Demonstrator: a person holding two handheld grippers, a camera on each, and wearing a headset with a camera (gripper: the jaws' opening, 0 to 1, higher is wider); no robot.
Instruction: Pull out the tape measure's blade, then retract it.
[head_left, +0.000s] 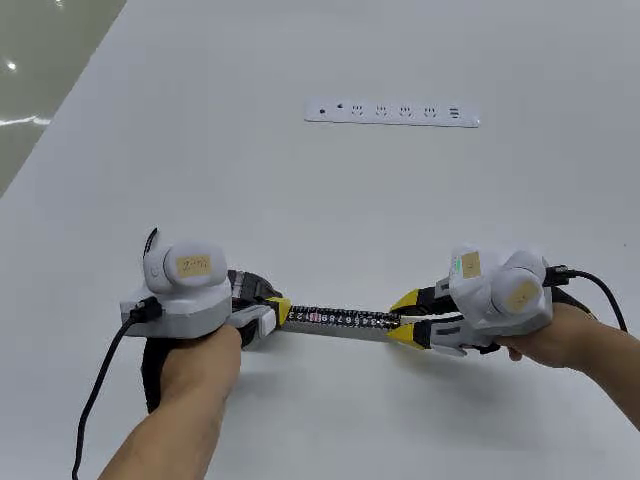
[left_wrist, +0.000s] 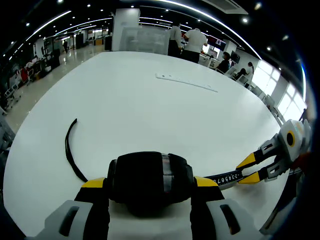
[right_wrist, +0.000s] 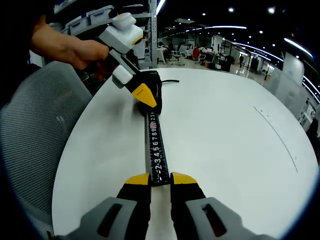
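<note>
Desk (head_left: 400, 200), near side: tape measure case (head_left: 252, 290) sits at left, clamped between the jaws of the left tool (head_left: 272, 310). Blade (head_left: 340, 318) lies left-to-right, a short length out, with its end pinched by the right tool (head_left: 405, 320). Judgement: extension means drawing rightward along the blade's axis, away from the case.

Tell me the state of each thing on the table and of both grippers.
case: clamped.
blade: partly pulled out, straight.
left gripper: shut on case.
right gripper: shut on blade.
power strip: lying flat, nothing plugged in.
</note>
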